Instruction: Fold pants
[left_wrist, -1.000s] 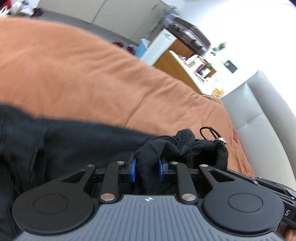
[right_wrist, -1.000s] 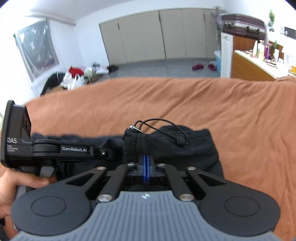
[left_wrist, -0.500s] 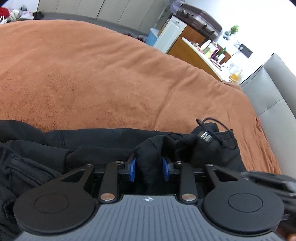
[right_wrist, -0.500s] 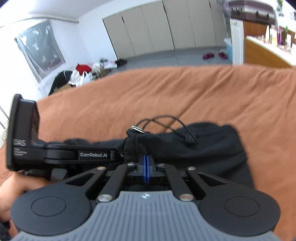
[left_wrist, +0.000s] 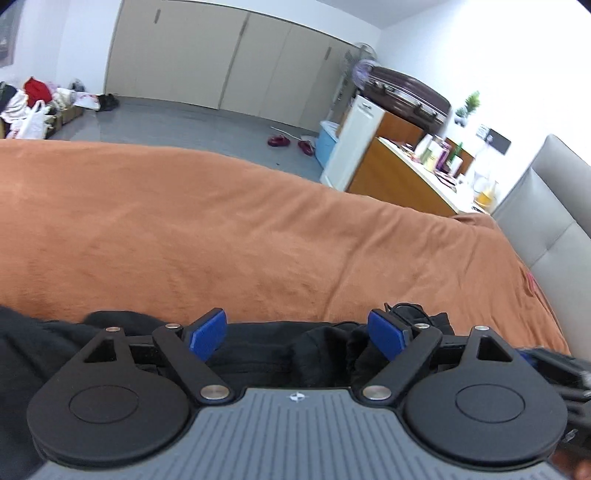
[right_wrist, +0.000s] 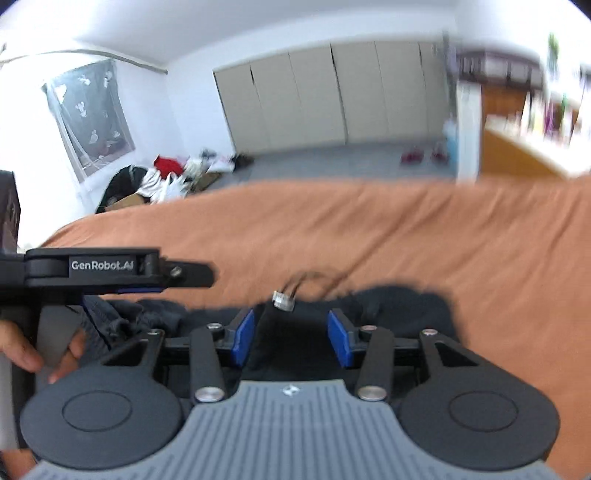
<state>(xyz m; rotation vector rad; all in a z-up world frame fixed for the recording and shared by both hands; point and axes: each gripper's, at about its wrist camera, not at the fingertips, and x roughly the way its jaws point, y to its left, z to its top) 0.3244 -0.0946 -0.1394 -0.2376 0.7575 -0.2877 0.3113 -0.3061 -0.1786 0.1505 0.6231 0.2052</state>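
Black pants lie bunched on the orange blanket, low in both wrist views. My left gripper is open, its blue pads wide apart over the black cloth and holding nothing. My right gripper is open too, above the pants' waistband, where a drawstring with a metal tip lies. The left gripper's body and the hand that holds it show at the left of the right wrist view.
The bed's grey headboard stands at the right. Past the bed are a grey floor with red slippers, a wall of cupboards, a wooden counter with bottles and a pile of clothes.
Both grippers have opened and let go of the pants' waistband. Both have lifted and tilted up, so more of the room shows.
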